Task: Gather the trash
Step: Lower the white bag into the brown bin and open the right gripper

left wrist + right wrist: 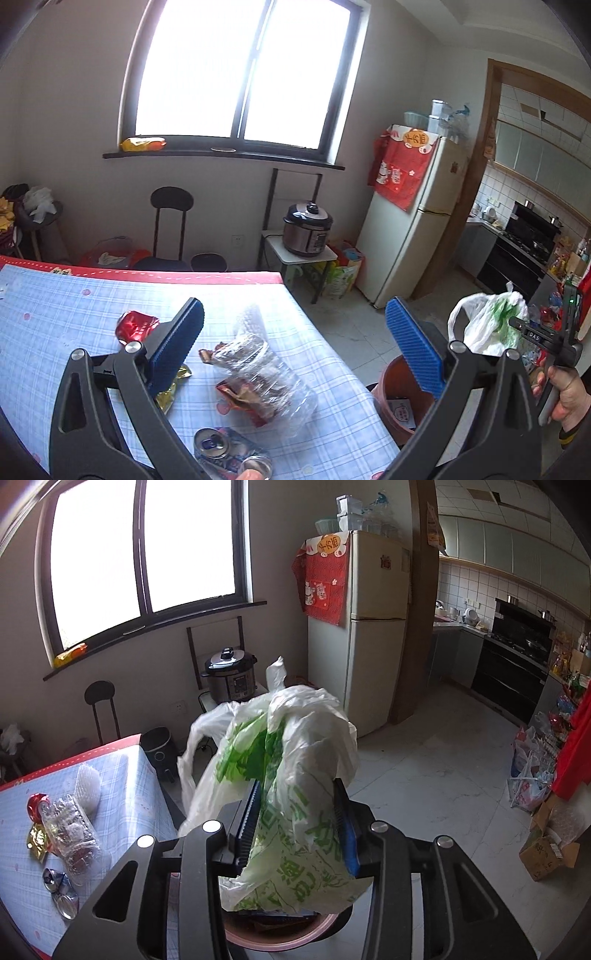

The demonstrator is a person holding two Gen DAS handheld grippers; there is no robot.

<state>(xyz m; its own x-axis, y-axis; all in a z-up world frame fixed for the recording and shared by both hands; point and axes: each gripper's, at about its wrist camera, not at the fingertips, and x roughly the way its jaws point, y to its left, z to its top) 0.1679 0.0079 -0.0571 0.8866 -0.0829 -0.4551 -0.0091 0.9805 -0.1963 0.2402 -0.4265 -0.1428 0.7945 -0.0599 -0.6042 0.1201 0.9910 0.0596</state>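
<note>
Collecting trash from a table into a bin, seen from both wrists. The right gripper (pixel 295 823) is clamped on a crumpled white-and-green plastic bag (pixel 291 775), held directly above the brown bin (pixel 284 936) whose rim shows at 6 o'clock in the right wrist view; holding it there lets the bag drop straight in once the jaws part. In the left wrist view the same bag (pixel 487 321) appears at 3 o'clock, with the bin (pixel 399 398) standing on the floor just beside the table edge (pixel 343 354), presumably so that items travel a short way.

The left gripper (pixel 295 350) hangs spread wide and empty over the checked tablecloth, a width suited to the bulkiest item. Between its fingers lies a clear plastic tray (pixel 266 376) with wrappers inside. A crushed red can (pixel 135 326) lies at 10 o'clock of the tray, a gold wrapper (pixel 168 397) at 8 o'clock, and two flattened cans (pixel 225 454) at 6 o'clock. Whether the tray rests on the wrappers or holds them is unclear.
</note>
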